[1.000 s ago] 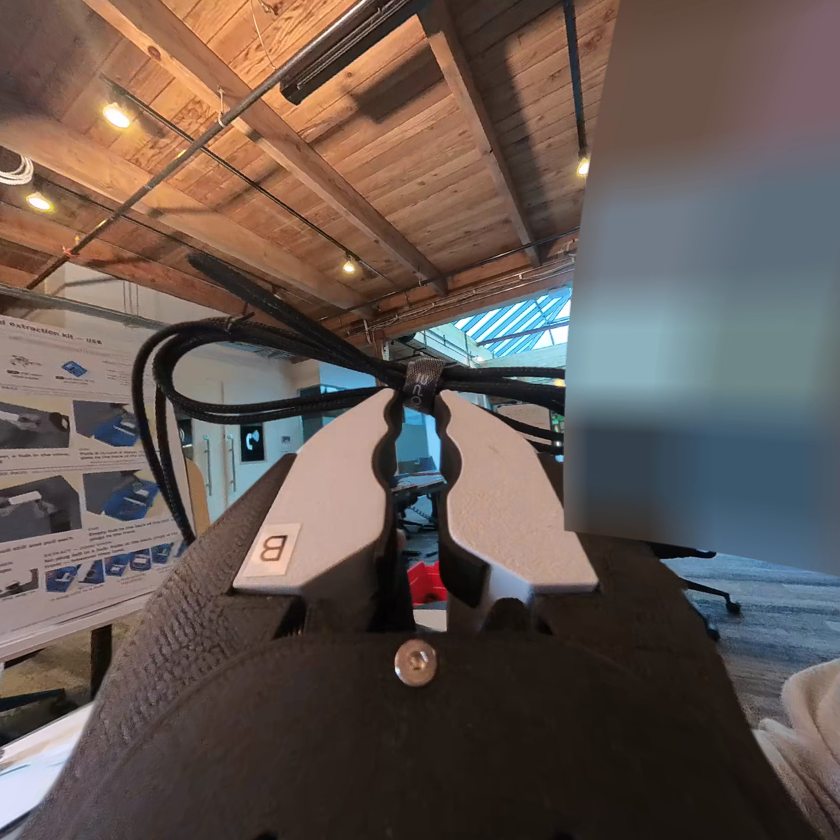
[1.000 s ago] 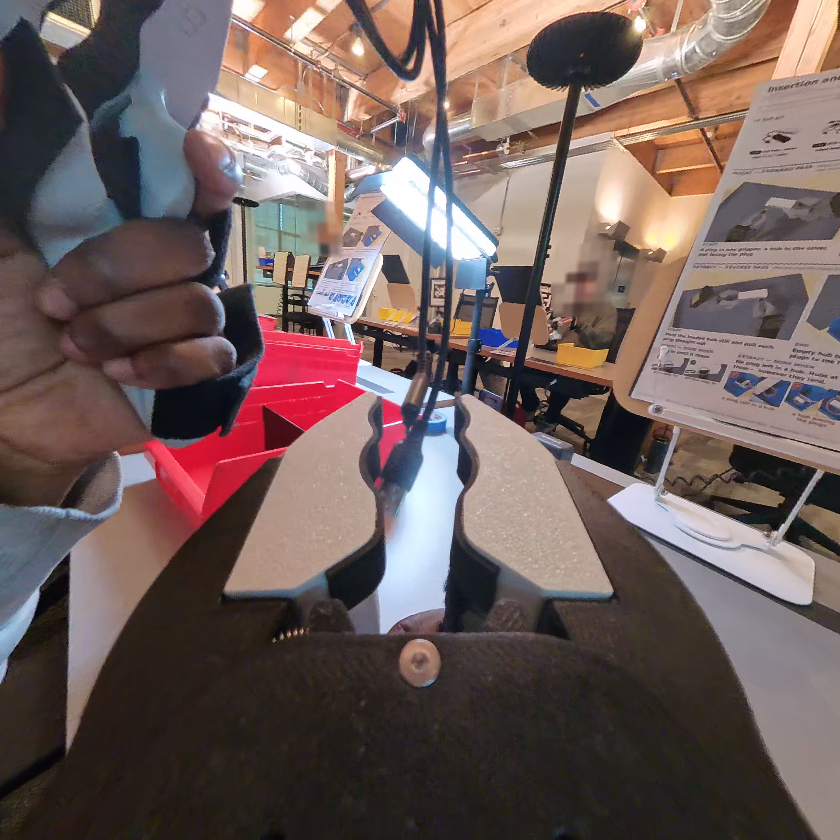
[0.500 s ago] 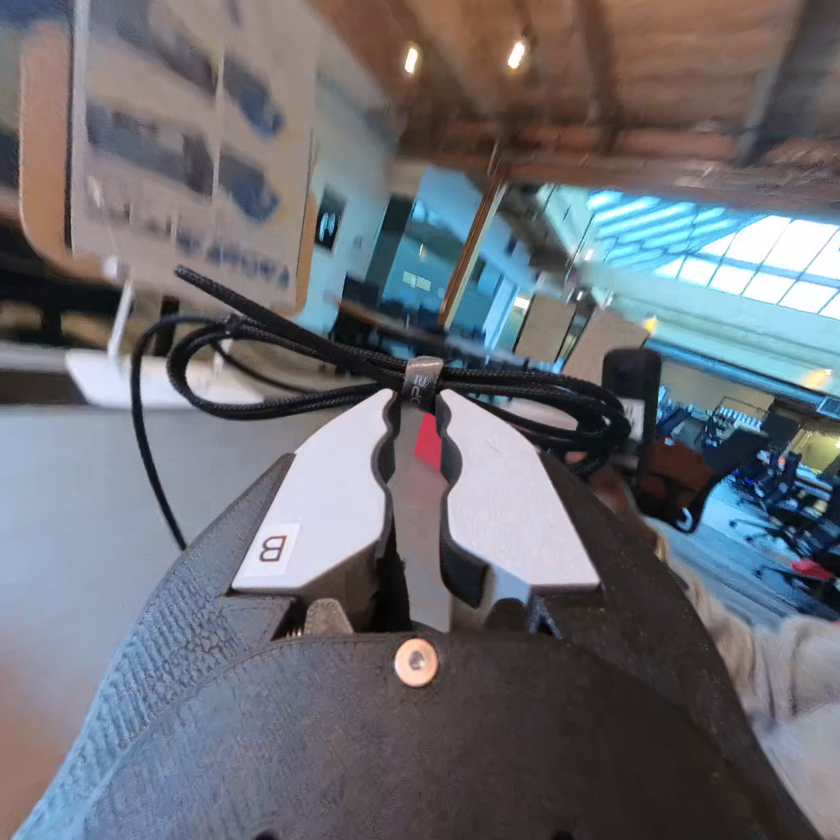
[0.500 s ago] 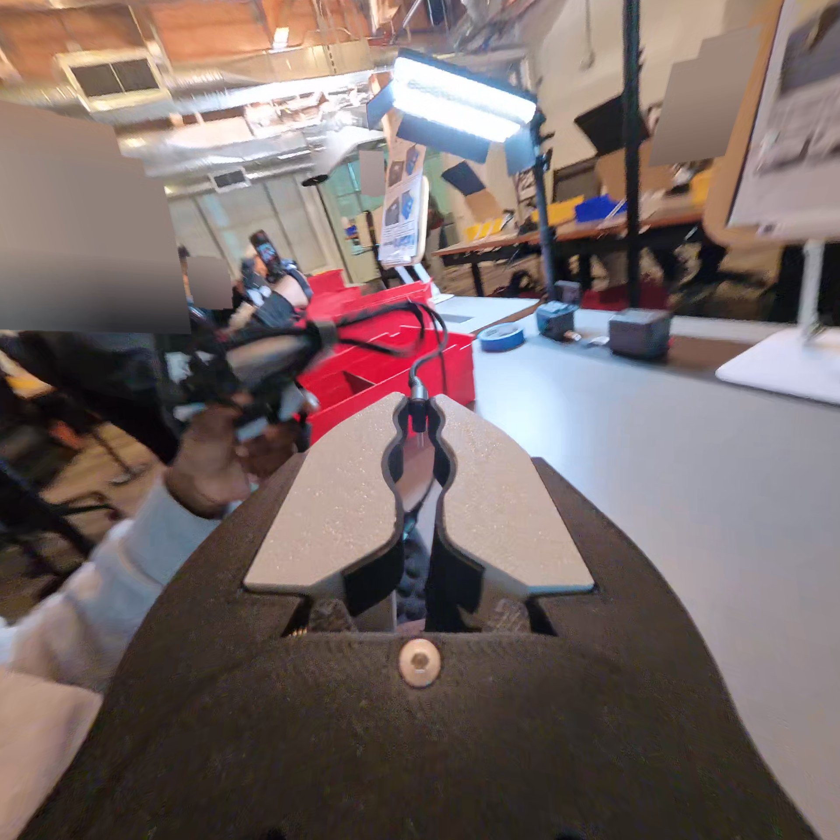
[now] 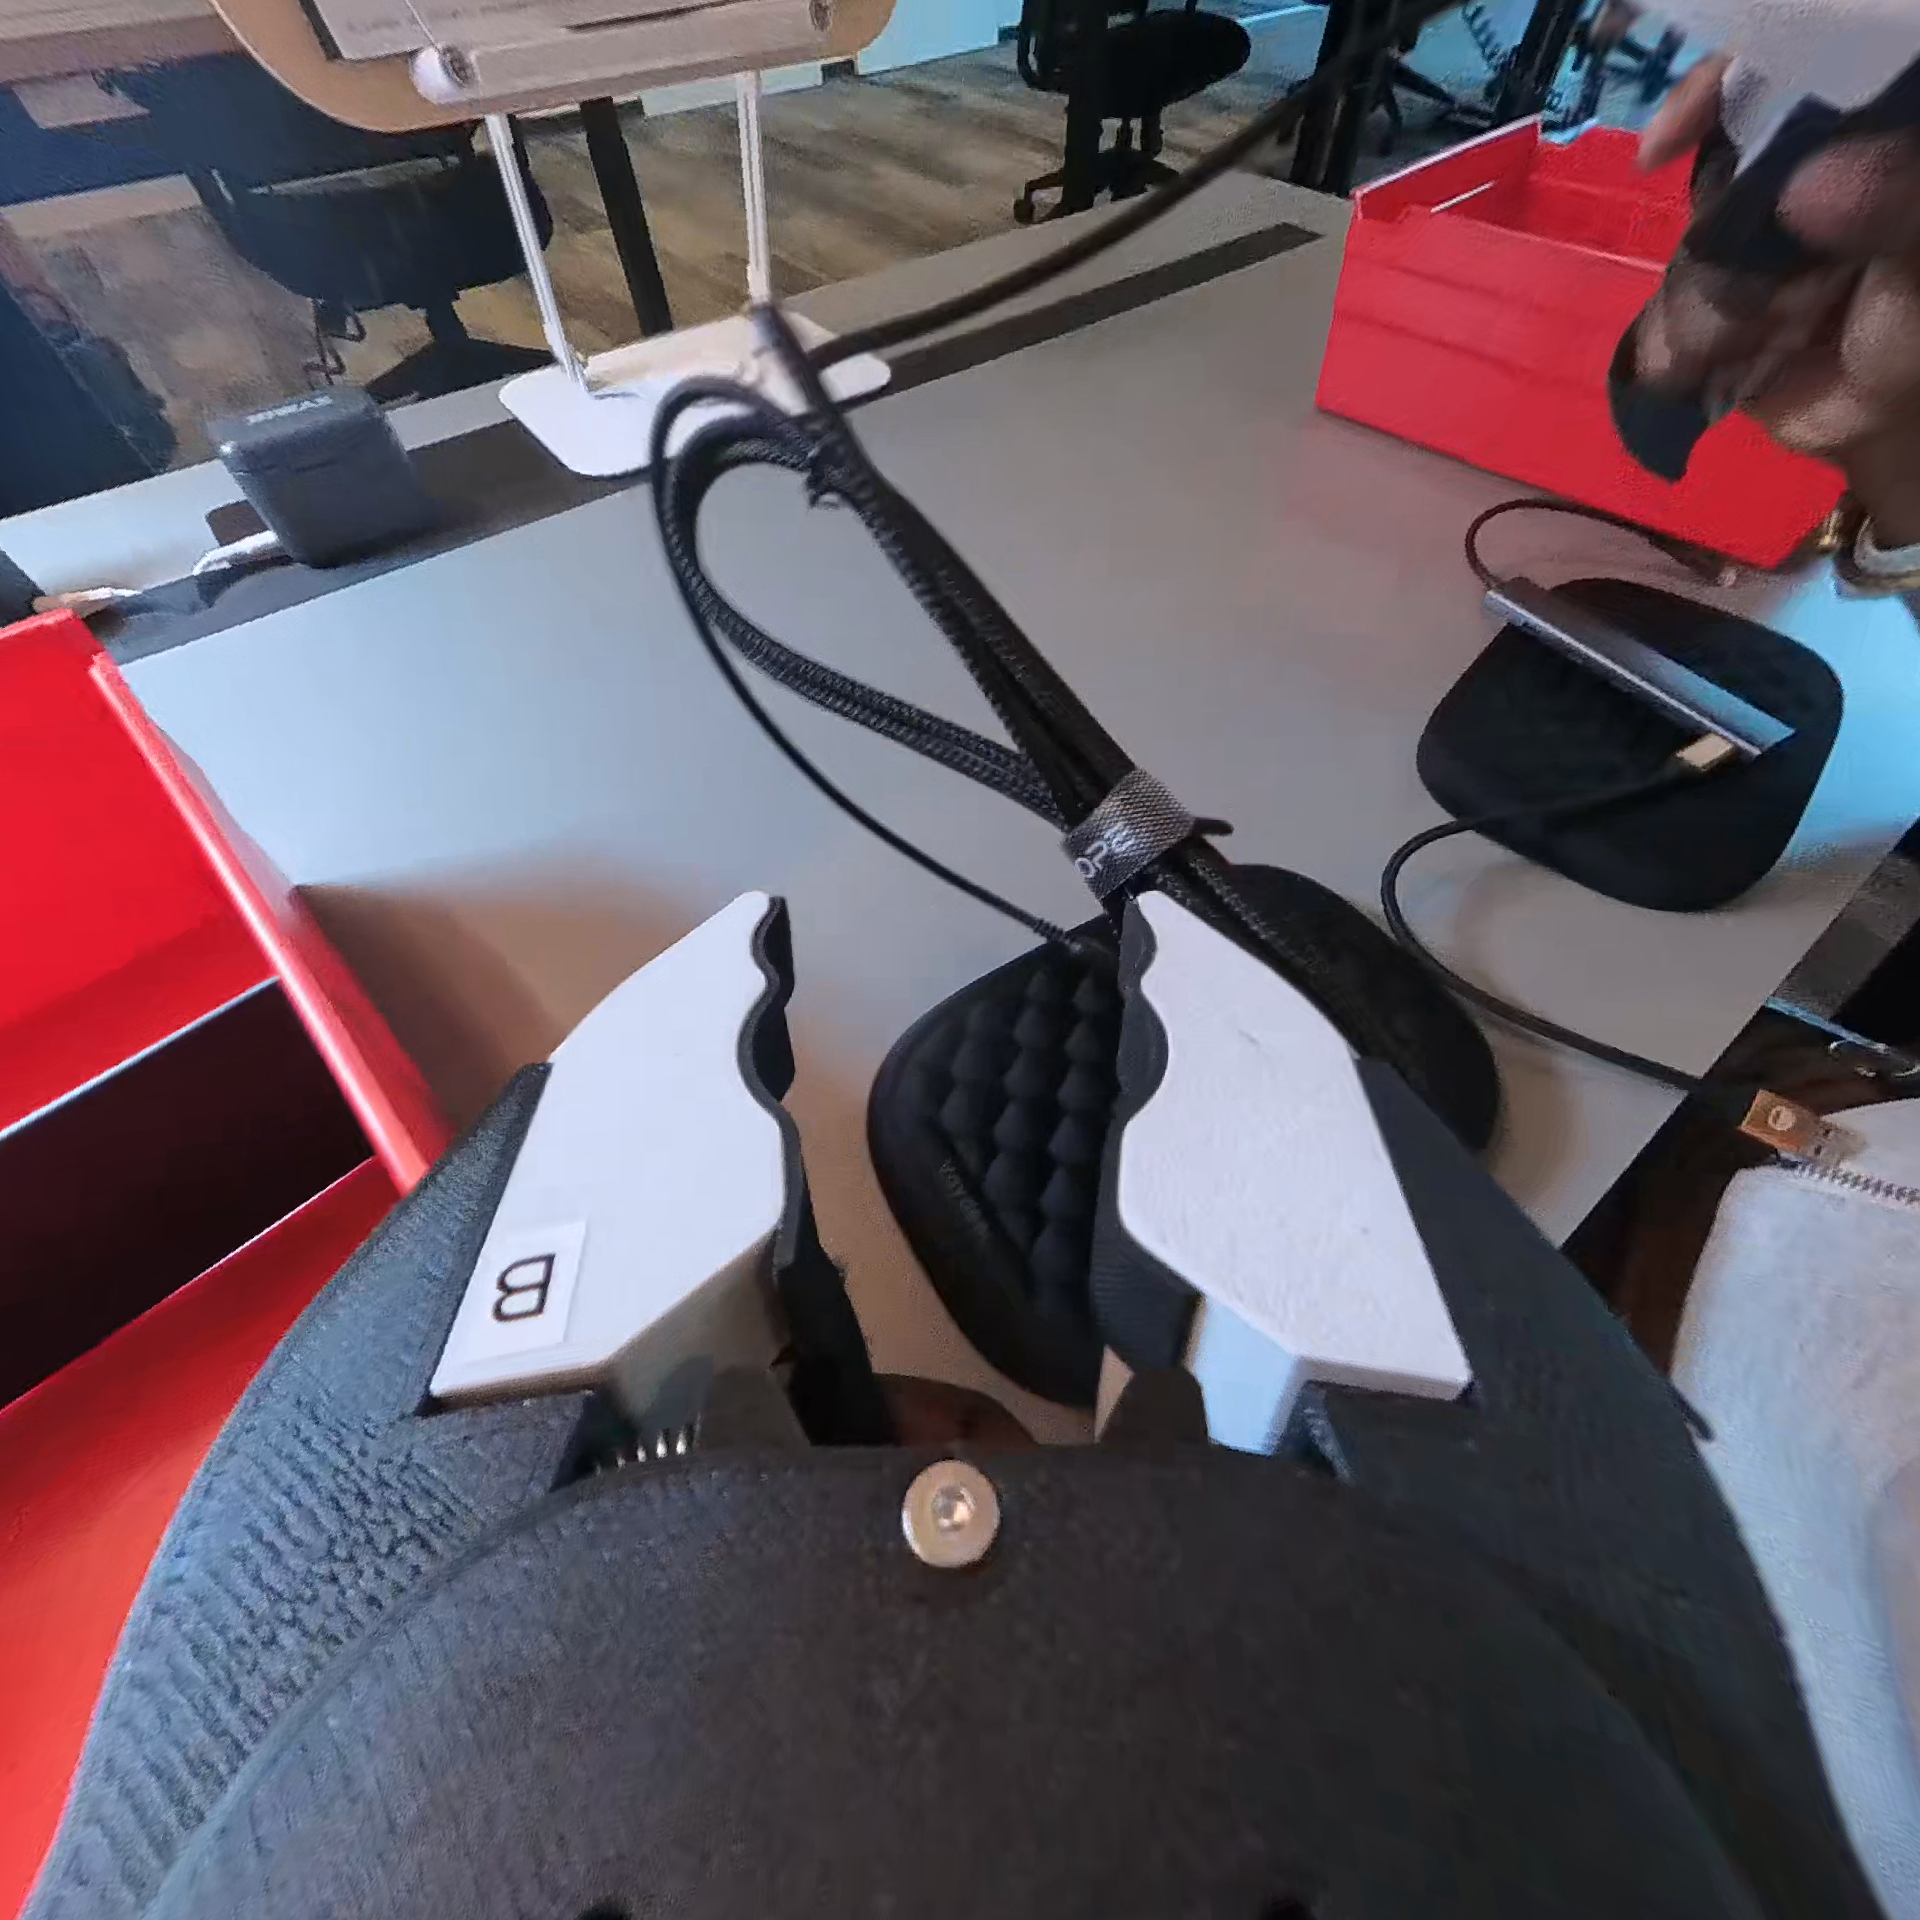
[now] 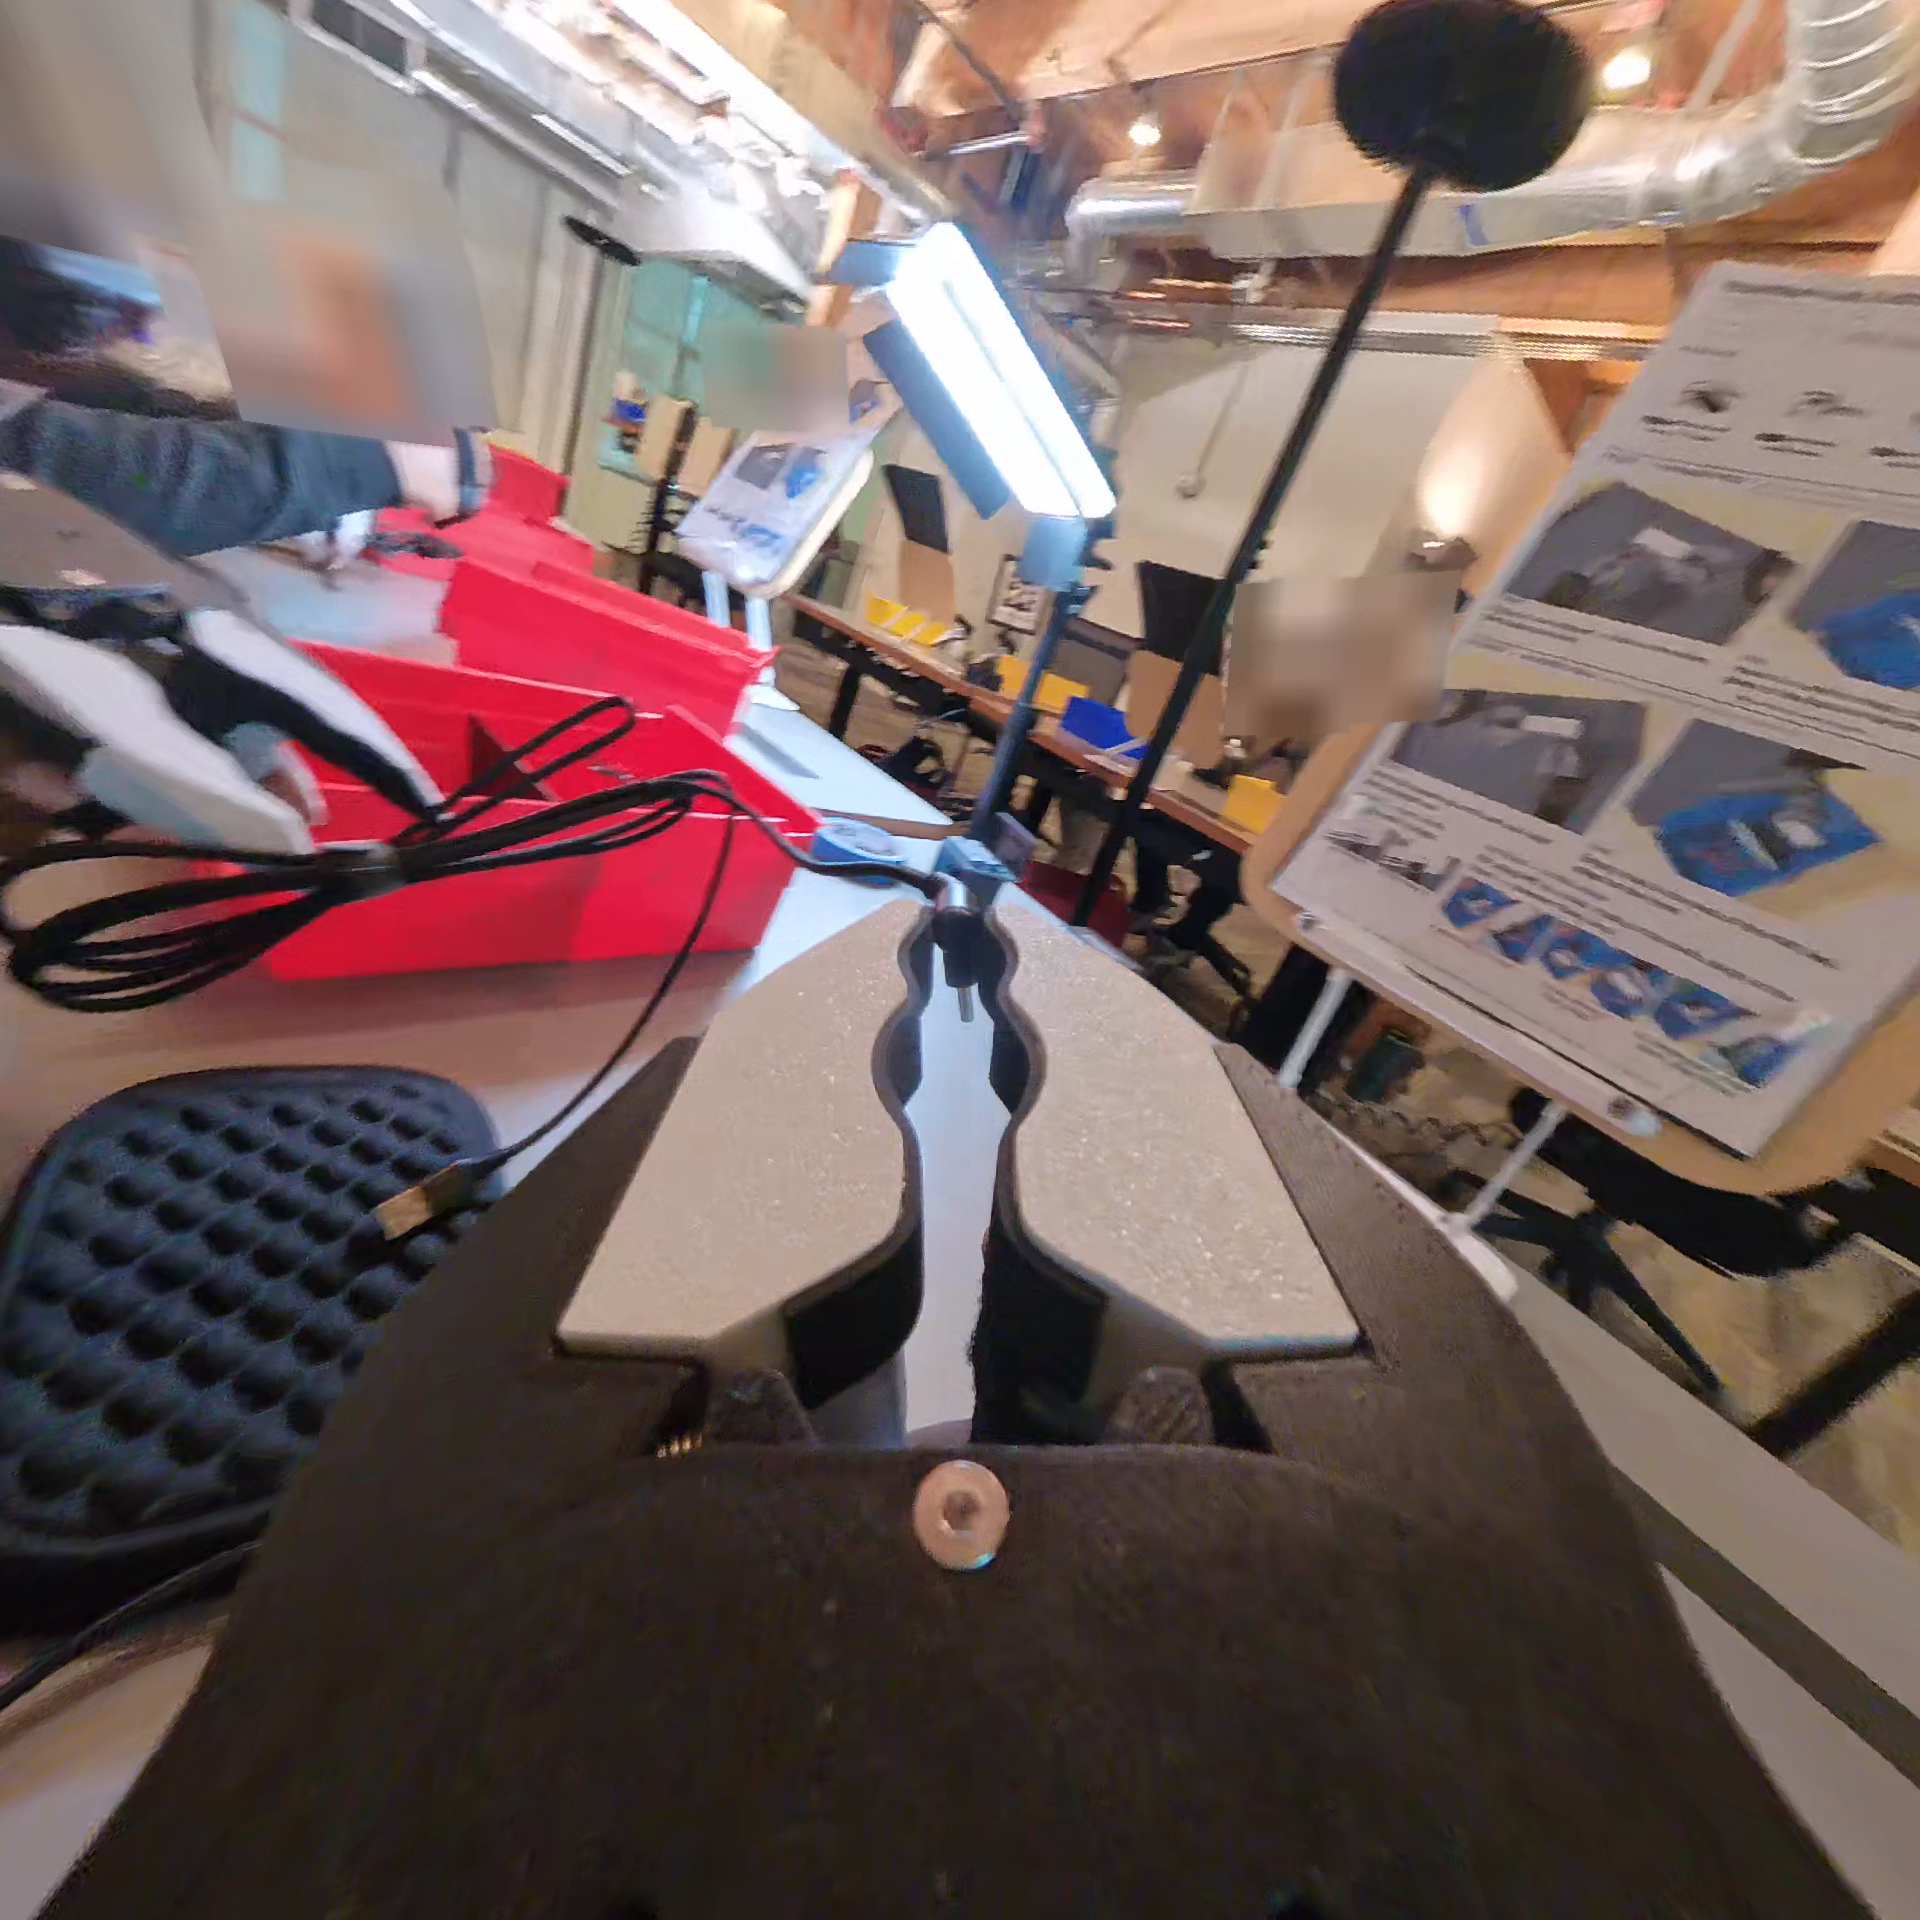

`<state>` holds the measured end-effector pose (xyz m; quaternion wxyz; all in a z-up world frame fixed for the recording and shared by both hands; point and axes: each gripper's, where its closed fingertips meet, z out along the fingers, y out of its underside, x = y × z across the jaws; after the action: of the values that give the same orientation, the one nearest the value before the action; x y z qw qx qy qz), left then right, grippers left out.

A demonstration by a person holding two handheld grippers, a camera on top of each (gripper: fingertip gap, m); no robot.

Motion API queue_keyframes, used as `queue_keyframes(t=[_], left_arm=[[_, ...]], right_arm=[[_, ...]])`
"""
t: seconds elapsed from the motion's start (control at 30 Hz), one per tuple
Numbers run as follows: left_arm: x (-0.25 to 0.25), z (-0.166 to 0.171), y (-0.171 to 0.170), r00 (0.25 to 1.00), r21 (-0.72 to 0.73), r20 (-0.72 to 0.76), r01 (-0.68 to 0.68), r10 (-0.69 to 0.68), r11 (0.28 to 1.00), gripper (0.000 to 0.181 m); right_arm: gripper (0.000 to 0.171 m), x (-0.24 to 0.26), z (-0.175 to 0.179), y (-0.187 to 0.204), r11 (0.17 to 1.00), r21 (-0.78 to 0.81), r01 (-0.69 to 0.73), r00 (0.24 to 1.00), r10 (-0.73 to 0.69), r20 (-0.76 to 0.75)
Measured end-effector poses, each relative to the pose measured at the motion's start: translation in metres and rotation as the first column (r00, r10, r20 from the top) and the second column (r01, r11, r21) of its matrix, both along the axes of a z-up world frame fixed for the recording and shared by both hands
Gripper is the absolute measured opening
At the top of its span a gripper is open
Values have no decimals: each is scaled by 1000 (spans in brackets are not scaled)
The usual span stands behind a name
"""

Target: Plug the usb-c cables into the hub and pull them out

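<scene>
Left gripper (image 5: 951,925), jaws released, touches the cable bundle (image 5: 940,623); only this view shows the hub (image 5: 1631,665). Right gripper (image 6: 961,920) jaws clench a plug (image 6: 961,935).

Grey table (image 5: 1143,499) as landmark: red bins (image 5: 1538,343) at its far-right and left (image 5: 125,935) edges; grey box (image 5: 317,473) and sign stand (image 5: 696,400) at its far edge.

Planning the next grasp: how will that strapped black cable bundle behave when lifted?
Probably floppy: the cable bundle sags in loose loops. The strap should keep its coils together. Its thin free end trails to the right gripper, so it may tug.
</scene>
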<state>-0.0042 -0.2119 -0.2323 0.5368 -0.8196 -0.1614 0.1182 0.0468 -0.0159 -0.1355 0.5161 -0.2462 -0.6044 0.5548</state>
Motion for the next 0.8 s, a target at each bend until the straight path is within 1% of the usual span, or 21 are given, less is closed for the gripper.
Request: queue_keyframes(t=[0.1,0.23,0.27,0.33,0.43,0.47,0.5,0.53,0.57,0.6,0.63,0.7,0.73,0.8], left_arm=[[1,-1,-6,999,-1,-34,-4,4,1000,61],[-16,-11,-28,983,-129,-140,-133,115,983,55],[-17,-11,-32,981,-134,-151,-144,124,980,54],[-16,0,-32,978,-61,-165,-142,130,988,51],[-4,31,-14,978,156,-163,-105,131,982,45],[5,42,-3,986,253,-125,-72,106,965,41],[19,51,11,998,361,-53,-24,46,932,39],[34,59,27,998,476,44,22,-49,879,39],[49,65,41,975,574,145,54,-167,817,39],[60,68,53,931,651,244,50,-271,757,39],[65,67,64,876,702,334,15,-347,712,39],[71,62,84,772,752,440,-37,-459,658,39],[72,56,93,737,753,479,-67,-477,654,39],[79,48,109,688,745,519,-73,-507,663,39]], right_arm=[[8,-5,8,22,997,-24,73,997,-74,-14],[7,-7,20,48,981,-37,189,980,-191,-58],[7,-6,22,51,981,-40,191,979,-194,-66],[8,-4,19,40,993,-25,115,992,-116,-52],[7,-5,5,23,991,80,106,993,-102,-56],[7,-4,2,15,989,112,101,993,-93,-76],[7,-1,0,8,986,140,90,992,-76,-102],[8,3,-1,0,981,175,89,989,-67,-130],[7,7,-4,-7,968,231,103,984,-65,-165],[7,12,-7,-14,942,310,128,975,-63,-213],[7,17,-12,-23,902,401,161,963,-54,-264],[7,29,-21,-40,795,560,233,933,-22,-358],[7,34,-25,-47,743,614,268,918,-3,-397],[7,43,-30,-59,644,687,337,885,33,-465]])
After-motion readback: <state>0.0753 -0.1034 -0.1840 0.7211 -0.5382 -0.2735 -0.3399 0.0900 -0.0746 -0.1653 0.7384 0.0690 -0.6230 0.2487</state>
